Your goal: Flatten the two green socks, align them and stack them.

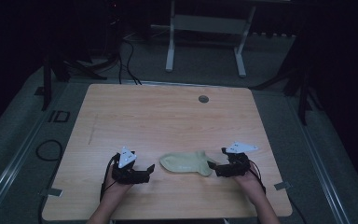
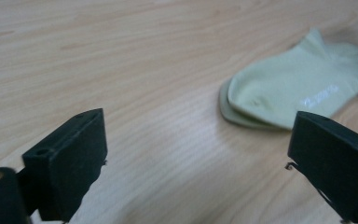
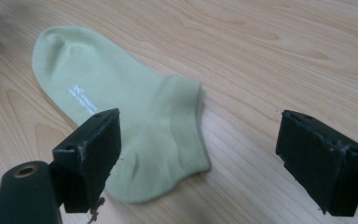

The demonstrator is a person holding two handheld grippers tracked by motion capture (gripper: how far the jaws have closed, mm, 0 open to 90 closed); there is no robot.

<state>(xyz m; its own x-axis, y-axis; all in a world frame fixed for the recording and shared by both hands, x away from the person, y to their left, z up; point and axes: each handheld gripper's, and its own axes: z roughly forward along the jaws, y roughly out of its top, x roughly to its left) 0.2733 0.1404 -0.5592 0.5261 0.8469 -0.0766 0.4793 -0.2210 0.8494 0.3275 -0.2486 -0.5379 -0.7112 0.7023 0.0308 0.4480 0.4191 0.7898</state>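
Note:
A pale green ankle sock (image 1: 186, 162) lies flat on the wooden table (image 1: 168, 116), near the front edge and between my two grippers. In the left gripper view the sock (image 2: 303, 88) looks like a stacked pair, with a second edge showing under its toe. My left gripper (image 1: 150, 171) rests just left of the toe, open and holding nothing (image 2: 198, 154). My right gripper (image 1: 212, 165) sits at the sock's cuff end, open, its jaws spread over the cuff (image 3: 177, 135) and bare wood (image 3: 198, 158).
A round grey grommet (image 1: 203, 99) sits in the table's far side. White desk legs (image 1: 170, 42) stand on the carpet beyond. Cables (image 1: 49, 149) lie on the floor at the left. Broad bare wood stretches behind the sock.

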